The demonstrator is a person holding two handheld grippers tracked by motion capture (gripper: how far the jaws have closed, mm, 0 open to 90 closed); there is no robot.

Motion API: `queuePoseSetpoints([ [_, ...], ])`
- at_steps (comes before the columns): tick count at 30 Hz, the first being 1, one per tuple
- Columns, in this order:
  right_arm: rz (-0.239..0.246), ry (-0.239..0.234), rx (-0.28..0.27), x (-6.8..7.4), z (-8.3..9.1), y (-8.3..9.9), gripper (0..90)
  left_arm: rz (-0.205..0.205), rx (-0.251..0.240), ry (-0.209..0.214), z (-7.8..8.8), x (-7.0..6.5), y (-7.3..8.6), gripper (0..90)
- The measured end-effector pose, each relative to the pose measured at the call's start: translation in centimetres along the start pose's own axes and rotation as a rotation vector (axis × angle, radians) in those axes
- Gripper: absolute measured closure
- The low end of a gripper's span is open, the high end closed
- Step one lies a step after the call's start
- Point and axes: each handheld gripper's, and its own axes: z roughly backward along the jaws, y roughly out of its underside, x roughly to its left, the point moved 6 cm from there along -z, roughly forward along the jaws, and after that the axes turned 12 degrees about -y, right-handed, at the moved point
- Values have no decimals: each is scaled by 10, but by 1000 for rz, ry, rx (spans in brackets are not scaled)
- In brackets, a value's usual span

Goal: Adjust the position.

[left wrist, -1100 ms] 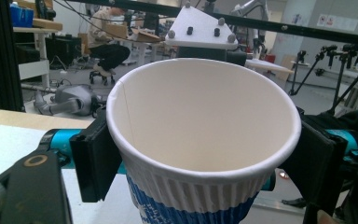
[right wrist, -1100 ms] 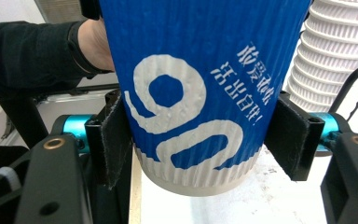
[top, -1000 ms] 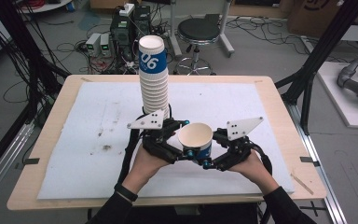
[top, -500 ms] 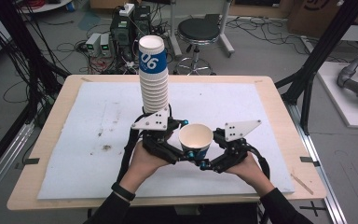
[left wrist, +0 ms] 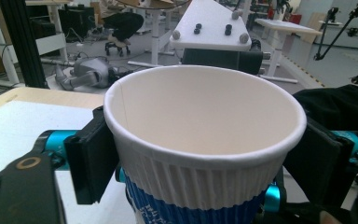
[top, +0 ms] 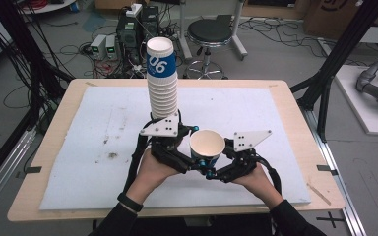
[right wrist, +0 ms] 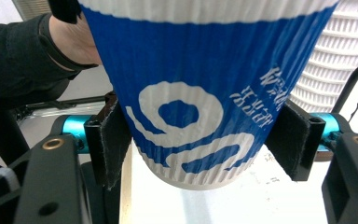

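A white-and-blue ribbed paper cup [top: 206, 145] hangs upright between both grippers, just in front of a tall stack of the same cups [top: 162, 83]. My right gripper [top: 212, 172] comes from the right; its jaws have just been closing, and its pads [right wrist: 112, 140] press the cup's [right wrist: 191, 107] blue lower wall. My left gripper [top: 196, 164] comes from the left. Its jaws have just been opening, and its pads [left wrist: 91, 163] stand close beside the cup [left wrist: 205, 107] below the rim. The cup is empty inside. The stack [right wrist: 335, 51] rises right behind it.
A white mat [top: 256, 108] covers the wooden table [top: 300, 98], with dark stains [top: 112, 155] at its left. Both forearms enter over the front edge. Beyond the far edge are a stool [top: 211, 34], computer boxes [top: 128, 29] and cables. Black frame posts [top: 334, 59] flank the table.
The right gripper has shifted slightly left toward the cup. The cup, the stack and the left hand keep their places.
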Motion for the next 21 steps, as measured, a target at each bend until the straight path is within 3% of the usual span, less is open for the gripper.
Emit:
queuePoseSetpoints([
  [9, 11, -6, -6, 1, 3, -2, 297, 42, -22, 34, -2, 0, 1, 168],
  [15, 15, -4, -3, 1, 2, -1, 290, 37, -32, 34, -1, 0, 2, 200],
  [18, -5, -6, -26, 1, 3, -4, 215, 40, -29, 34, -1, 1, 4, 205],
  [21, -10, -14, -52, 2, 7, -8, 213, 39, -28, 36, -2, 1, 6, 206],
])
